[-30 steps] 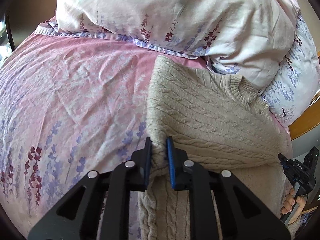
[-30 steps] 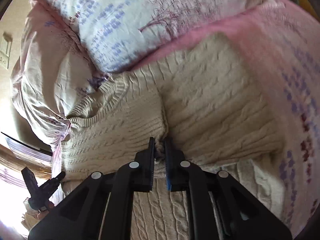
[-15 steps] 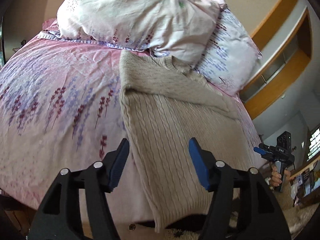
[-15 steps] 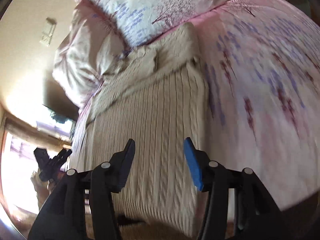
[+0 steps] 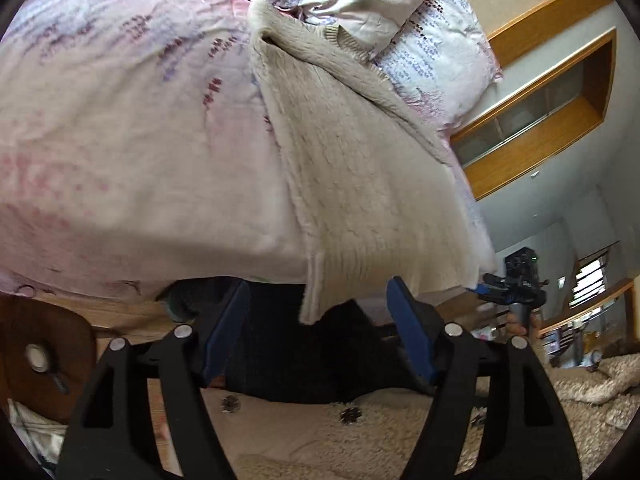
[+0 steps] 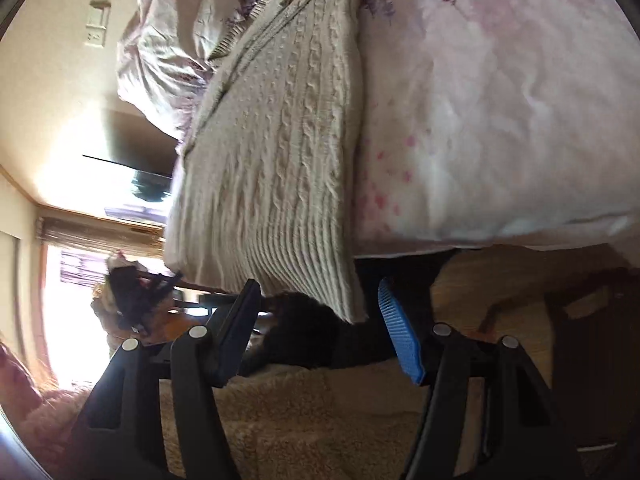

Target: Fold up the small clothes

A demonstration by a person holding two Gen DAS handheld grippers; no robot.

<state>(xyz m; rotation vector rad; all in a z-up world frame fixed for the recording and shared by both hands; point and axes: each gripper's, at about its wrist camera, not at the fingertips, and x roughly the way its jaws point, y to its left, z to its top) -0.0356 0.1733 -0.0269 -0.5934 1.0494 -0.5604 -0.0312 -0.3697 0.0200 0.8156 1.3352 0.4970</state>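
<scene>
A cream cable-knit sweater (image 5: pixel 360 168) lies on the pink floral bed, its sleeves folded in, its ribbed hem hanging over the bed's front edge. It also shows in the right wrist view (image 6: pixel 276 152). My left gripper (image 5: pixel 318 300) is open and empty, just below the hem's left corner. My right gripper (image 6: pixel 318 300) is open and empty, just below the hem's right corner. The right gripper also shows in the left wrist view (image 5: pixel 514 288), and the left gripper in the right wrist view (image 6: pixel 136 292), each held by a hand beside the hem.
Floral pillows (image 5: pixel 360 0) are piled at the head of the bed (image 5: pixel 120 140). A shaggy beige rug (image 5: pixel 360 440) covers the floor below the grippers. A dark gap (image 5: pixel 312 352) runs under the bed. A brown wooden object (image 5: pixel 44 360) stands at lower left.
Both grippers let go of the folded sleeves, opened, and drew back down the sweater to below its hem at the bed's front edge.
</scene>
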